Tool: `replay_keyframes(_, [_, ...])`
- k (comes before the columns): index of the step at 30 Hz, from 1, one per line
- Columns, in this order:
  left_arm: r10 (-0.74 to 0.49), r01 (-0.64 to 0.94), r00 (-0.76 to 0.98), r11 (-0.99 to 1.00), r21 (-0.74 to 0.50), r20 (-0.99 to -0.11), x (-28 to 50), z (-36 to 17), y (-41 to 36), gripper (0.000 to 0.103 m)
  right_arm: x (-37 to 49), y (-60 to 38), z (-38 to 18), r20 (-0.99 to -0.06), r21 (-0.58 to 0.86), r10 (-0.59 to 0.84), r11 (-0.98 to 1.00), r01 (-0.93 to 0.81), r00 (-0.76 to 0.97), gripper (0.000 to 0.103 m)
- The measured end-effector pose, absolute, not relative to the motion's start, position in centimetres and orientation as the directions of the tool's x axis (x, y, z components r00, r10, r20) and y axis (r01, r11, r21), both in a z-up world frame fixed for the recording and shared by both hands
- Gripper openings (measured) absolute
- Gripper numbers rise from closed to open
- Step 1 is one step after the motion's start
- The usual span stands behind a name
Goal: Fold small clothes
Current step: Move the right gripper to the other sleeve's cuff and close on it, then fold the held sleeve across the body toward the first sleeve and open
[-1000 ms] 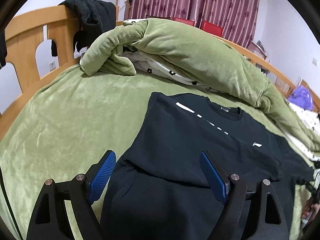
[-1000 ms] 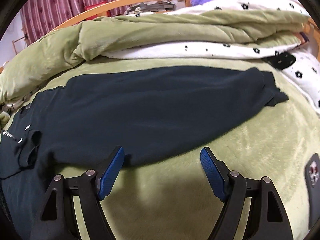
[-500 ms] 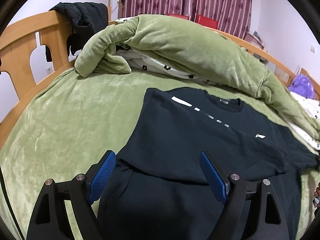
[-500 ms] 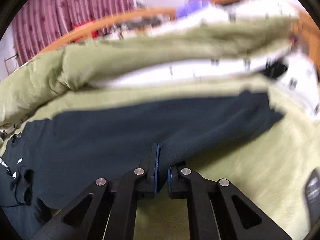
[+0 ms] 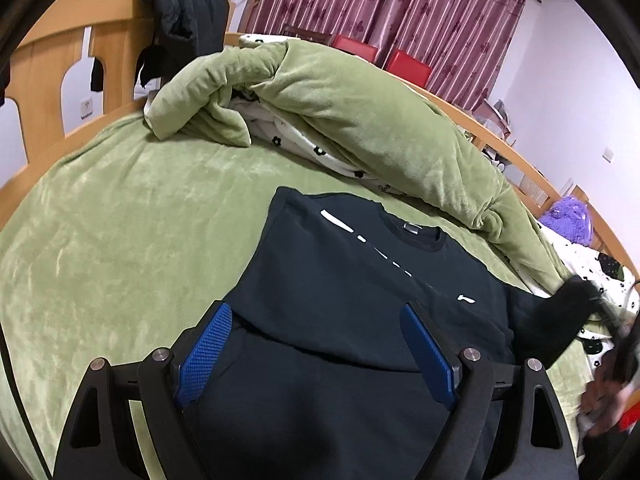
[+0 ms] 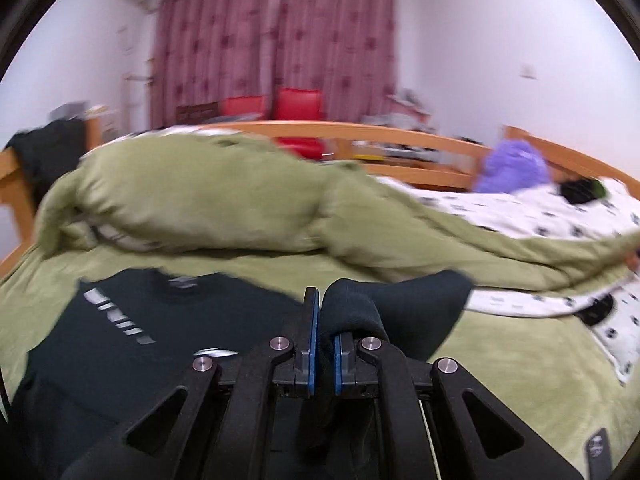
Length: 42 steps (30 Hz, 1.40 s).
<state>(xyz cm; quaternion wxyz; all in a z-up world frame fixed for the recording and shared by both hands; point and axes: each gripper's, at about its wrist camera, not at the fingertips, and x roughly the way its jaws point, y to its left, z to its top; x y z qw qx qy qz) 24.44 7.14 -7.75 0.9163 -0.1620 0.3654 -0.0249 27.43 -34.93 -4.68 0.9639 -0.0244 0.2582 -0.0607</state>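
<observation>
A bed [image 5: 120, 208] with a green cover, a heaped duvet [image 5: 360, 120] and maroon curtains [image 6: 276, 40] behind. The black shirt [image 5: 340, 280] lies on the bed, collar toward the duvet. The left hand-held gripper [image 5: 316, 356] hovers released above it; the right hand-held gripper [image 6: 322, 344] is clenched on its sleeve [image 6: 400, 312].

A dark navy short-sleeved T-shirt [image 5: 360, 280] lay on the green plush bed cover [image 5: 120, 220], collar toward the bunched green plush duvet [image 5: 340, 112] heaped behind it. The left gripper [image 5: 316, 352] hung over the shirt's near part, a folded edge crossing between its spread fingers. To the right, the right gripper [image 6: 323, 344] pinched a lifted sleeve above the cover. The wooden bed frame [image 5: 52, 76] stood behind the duvet.
</observation>
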Motion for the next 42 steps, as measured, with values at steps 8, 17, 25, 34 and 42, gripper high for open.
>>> replay_keyframes(8, [-0.16, -0.059, 0.736, 0.953, -0.298, -0.658, 23.2, -7.3, 8.2, 0.085, 29.6, -23.4, -14.4, -0.642, -0.154, -0.044, 0.985, -0.072, 0.765, 0.006])
replay_keyframes(17, [-0.176, -0.066, 0.738, 0.942, -0.329, -0.652, 23.5, -6.9, 9.0, 0.085, 30.9, -22.4, -20.2, -0.78, -0.122, -0.02, 0.985, -0.12, 0.625, 0.032])
replay_keyframes(25, [-0.175, -0.038, 0.736, 0.954, -0.299, -0.653, 23.6, -7.0, 7.3, 0.085, 23.6, -28.2, -14.3, -0.669, -0.164, -0.059, 0.984, -0.069, 0.741, 0.066])
replay_keyframes(34, [-0.18, -0.023, 0.742, 0.956, -0.294, -0.645, 24.1, -7.3, 6.0, 0.085, 21.6, -42.8, -15.3, -0.713, 0.068, -0.106, 0.973, 0.219, 0.693, 0.069])
replay_keyframes(42, [-0.175, -0.003, 0.766, 0.961, -0.275, -0.618, 24.4, -7.2, 5.2, 0.085, 23.4, -46.0, -19.3, -0.73, 0.186, -0.014, 0.958, 0.218, 0.684, 0.069])
